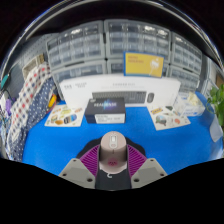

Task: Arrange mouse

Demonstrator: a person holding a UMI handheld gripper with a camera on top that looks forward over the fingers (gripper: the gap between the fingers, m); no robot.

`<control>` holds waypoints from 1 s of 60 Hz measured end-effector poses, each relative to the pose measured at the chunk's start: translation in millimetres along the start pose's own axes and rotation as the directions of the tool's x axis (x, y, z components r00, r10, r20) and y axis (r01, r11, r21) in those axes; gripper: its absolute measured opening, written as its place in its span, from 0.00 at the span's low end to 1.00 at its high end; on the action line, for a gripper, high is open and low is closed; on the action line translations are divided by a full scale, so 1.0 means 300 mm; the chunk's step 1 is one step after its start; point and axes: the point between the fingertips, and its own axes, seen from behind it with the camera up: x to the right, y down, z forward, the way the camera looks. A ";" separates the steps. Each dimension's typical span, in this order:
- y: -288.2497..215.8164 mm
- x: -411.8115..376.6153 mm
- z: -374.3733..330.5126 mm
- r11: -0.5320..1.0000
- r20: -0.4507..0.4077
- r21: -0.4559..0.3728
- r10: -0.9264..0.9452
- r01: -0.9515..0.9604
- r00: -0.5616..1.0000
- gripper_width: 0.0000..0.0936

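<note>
Grey mouse point(113, 146), gripped by hand-held gripper point(112, 160)

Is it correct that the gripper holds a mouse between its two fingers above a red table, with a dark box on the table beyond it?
Not quite: the table is blue, not red, as the gripper view shows. The rest stands: the gripper holds the mouse between its two fingers, and the dark box sits on the table beyond it.

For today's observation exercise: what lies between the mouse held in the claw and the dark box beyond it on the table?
In the gripper view, only bare blue table separates the mouse, gripped in the claw, from the dark box.
</note>
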 end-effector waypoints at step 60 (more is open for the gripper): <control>0.033 -0.079 -0.449 0.994 -0.088 0.074 -0.075 0.081 0.993 0.93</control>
